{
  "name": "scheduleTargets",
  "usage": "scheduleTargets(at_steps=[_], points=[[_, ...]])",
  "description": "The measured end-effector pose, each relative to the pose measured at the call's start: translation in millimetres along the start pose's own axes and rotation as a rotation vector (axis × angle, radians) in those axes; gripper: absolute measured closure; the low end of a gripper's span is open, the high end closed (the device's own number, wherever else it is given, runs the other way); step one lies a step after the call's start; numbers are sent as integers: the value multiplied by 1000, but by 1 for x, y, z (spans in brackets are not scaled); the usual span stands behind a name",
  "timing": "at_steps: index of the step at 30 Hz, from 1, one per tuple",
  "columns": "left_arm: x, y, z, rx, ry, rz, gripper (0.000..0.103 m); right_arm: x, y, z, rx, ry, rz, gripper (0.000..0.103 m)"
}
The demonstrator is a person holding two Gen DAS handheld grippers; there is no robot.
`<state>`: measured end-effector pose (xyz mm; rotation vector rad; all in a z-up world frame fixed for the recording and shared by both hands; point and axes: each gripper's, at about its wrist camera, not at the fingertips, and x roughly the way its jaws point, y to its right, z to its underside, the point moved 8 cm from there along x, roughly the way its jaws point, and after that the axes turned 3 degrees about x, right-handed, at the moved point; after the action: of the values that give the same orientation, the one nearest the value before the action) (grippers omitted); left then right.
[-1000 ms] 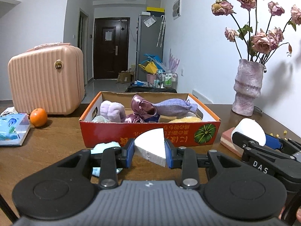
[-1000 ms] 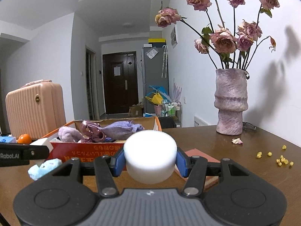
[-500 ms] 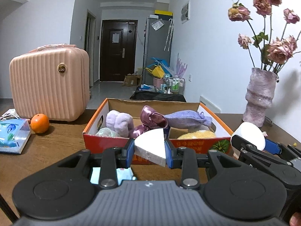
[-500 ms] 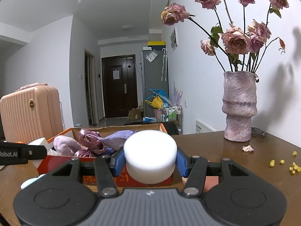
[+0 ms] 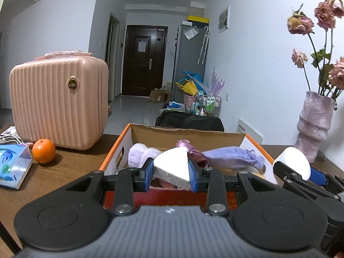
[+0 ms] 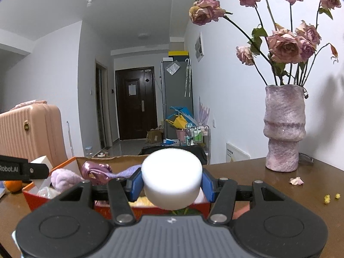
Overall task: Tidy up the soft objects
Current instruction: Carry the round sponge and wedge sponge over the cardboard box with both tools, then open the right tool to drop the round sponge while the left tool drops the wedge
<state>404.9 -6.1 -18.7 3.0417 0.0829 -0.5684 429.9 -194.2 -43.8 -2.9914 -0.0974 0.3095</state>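
Observation:
My left gripper [image 5: 171, 173] is shut on a white wedge-shaped sponge [image 5: 172, 166], held over the near edge of the cardboard box [image 5: 120, 145]. My right gripper [image 6: 172, 182] is shut on a round white sponge [image 6: 172, 177], also above the box's [image 6: 64, 165] front wall. In the left wrist view the round sponge [image 5: 294, 161] and right gripper show at the right. The box holds a lilac plush [image 5: 139, 153], a shiny pink bow [image 5: 189, 150] and a purple cloth pouch [image 5: 232, 159]. The left gripper's arm and the wedge sponge [image 6: 42, 161] appear at the left of the right wrist view.
A pink ribbed case [image 5: 60, 101], an orange [image 5: 43, 154] and a blue tissue pack [image 5: 13, 167] stand left of the box on the brown table [image 5: 64, 172]. A pink vase [image 6: 283, 129] with dried roses stands at the right, with a petal [image 6: 296, 180] and yellow crumbs [image 6: 331, 197] nearby.
Both grippers have moved forward toward the box with their sponges, from in front of it to over its near edge. The pale blue item on the table has dropped out of view.

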Motion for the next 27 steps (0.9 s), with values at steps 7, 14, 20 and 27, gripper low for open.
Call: scheduleTargets(at_steps=[7, 14, 20, 27], points=[[24, -5, -11, -6, 8, -16, 69, 28, -6, -8, 10, 9, -13, 49], [50, -11, -22, -17, 11, -33, 69, 57, -15, -16, 11, 18, -27, 49], [74, -18, -28, -32, 4, -52, 69, 78, -24, -23, 11, 31, -34, 49], [96, -25, -33, -44, -5, -73, 69, 104, -30, -27, 15, 19, -35, 49]])
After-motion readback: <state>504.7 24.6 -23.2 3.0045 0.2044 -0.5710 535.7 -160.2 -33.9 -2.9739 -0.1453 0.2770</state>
